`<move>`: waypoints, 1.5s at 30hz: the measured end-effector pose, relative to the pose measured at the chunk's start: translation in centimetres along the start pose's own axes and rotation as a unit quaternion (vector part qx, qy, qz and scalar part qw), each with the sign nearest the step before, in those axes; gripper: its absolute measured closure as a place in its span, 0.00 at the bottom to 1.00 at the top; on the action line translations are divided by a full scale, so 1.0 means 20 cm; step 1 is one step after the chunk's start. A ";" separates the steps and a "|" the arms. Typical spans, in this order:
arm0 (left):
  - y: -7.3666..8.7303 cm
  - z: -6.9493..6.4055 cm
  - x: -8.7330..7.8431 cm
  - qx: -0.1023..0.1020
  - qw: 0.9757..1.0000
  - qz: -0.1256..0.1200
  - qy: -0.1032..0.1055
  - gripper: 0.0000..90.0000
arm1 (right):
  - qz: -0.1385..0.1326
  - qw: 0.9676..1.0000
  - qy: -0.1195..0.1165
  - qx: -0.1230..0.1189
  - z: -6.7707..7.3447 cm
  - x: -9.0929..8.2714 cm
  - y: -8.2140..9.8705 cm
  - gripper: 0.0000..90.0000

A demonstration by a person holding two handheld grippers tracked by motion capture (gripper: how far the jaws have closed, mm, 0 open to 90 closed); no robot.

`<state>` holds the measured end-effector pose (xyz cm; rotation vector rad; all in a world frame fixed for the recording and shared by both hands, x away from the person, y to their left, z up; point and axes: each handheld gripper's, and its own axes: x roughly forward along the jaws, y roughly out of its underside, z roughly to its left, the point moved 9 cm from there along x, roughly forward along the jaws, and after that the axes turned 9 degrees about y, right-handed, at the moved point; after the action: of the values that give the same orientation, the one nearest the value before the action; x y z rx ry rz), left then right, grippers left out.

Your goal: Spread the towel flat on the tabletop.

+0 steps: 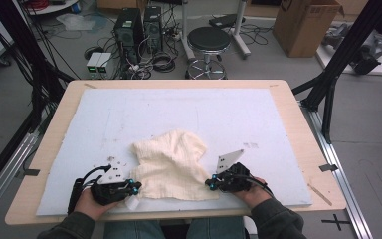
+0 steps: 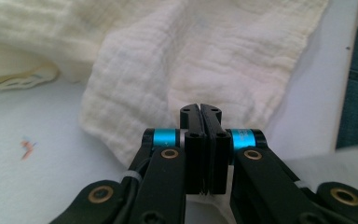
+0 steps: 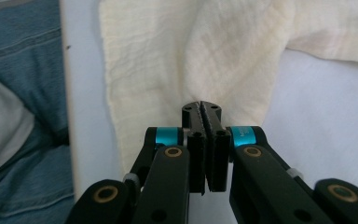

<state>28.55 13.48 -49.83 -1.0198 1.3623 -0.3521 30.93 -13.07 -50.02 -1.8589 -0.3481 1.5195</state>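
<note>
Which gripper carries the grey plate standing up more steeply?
The right gripper: its plate tilts upward, while the left gripper's plate lies flatter.

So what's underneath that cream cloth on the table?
The cream cloth lies on a pale blue mat covering the wooden table. Whether anything hides beneath its rumpled folds cannot be seen. Both claws, left and right, pinch its near corners.

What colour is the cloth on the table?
Cream, with a crinkled weave; the cloth shows best in the left gripper view.

Cloth (image 1: pixel 171 164) on mat (image 1: pixel 129 114) — near edge, between both tongs.
</note>
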 end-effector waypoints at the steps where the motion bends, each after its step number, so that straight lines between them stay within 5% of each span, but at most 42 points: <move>1: 0.00 -0.01 0.00 0.002 1.000 0.000 0.001 0.98 | -0.001 1.000 0.001 0.001 0.01 -0.01 0.01 0.99; 9: -0.02 -0.05 -0.03 0.009 1.000 -0.013 0.015 0.98 | 0.004 1.000 0.005 0.010 0.04 -0.11 0.08 0.99; 12: -0.03 -0.08 -0.05 0.012 0.999 -0.020 0.023 0.97 | -0.008 0.999 -0.024 0.022 0.07 -0.14 0.07 0.94; 13: -0.04 -0.08 -0.06 0.009 0.999 -0.027 0.023 0.94 | -0.017 0.999 -0.022 0.027 0.06 -0.15 0.06 0.84; 16: -0.08 -0.06 -0.10 -0.008 0.998 -0.052 0.025 0.76 | -0.037 0.998 -0.022 0.043 0.03 -0.17 0.01 0.75; 25: -0.24 0.17 -0.17 -0.048 0.993 -0.099 -0.039 0.57 | -0.062 0.993 0.054 0.085 -0.33 -0.13 -0.19 0.70; 29: -0.31 0.30 -0.14 -0.063 0.990 -0.108 -0.064 0.53 | -0.056 0.989 0.083 0.106 -0.51 -0.02 -0.24 0.65; 34: -0.36 0.41 -0.09 -0.074 0.989 -0.108 -0.073 0.50 | -0.039 0.985 0.092 0.142 -0.63 0.13 -0.22 0.62; 37: -0.39 0.45 -0.05 -0.078 0.989 -0.106 -0.072 0.50 | -0.019 0.985 0.095 0.146 -0.65 0.20 -0.18 0.68; 40: -0.41 0.46 -0.03 -0.090 0.987 -0.112 -0.066 0.51 | -0.017 0.987 0.068 0.144 -0.64 0.22 -0.18 0.94; 45: -0.43 0.46 0.01 -0.087 0.989 -0.107 -0.060 0.57 | -0.047 0.986 0.110 0.120 -0.65 0.08 -0.23 0.97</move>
<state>39.80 12.25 -44.44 -1.3171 1.1928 -0.3278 44.62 -13.29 -47.28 -1.7713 -0.1390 1.2203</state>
